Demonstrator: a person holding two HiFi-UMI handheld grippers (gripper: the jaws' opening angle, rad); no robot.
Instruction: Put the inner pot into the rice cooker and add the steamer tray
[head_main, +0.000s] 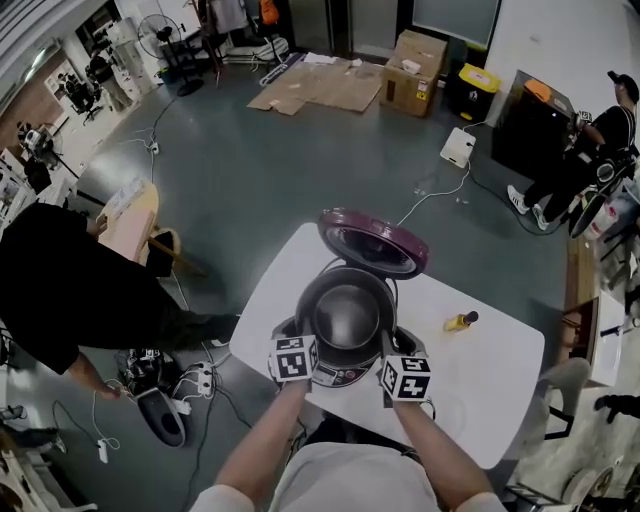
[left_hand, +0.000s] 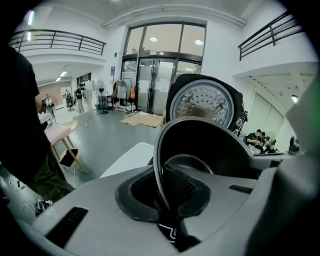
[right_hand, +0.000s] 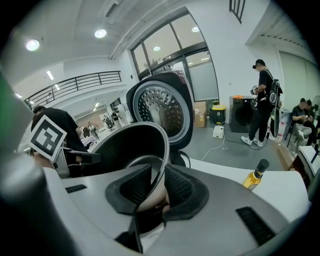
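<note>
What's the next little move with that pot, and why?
Probably lower the inner pot straight down into the rice cooker: the left gripper and right gripper pinch its rim, the lid stands open, and it seems not yet seated.

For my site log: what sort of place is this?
Likely a big open workshop or lab hall, not a kitchen: bare grey floor with flattened cardboard, a railed mezzanine, tall glass entrance doors.

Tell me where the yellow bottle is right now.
In the head view, the yellow bottle is on the white table, to the right of the rice cooker and apart from it.
</note>
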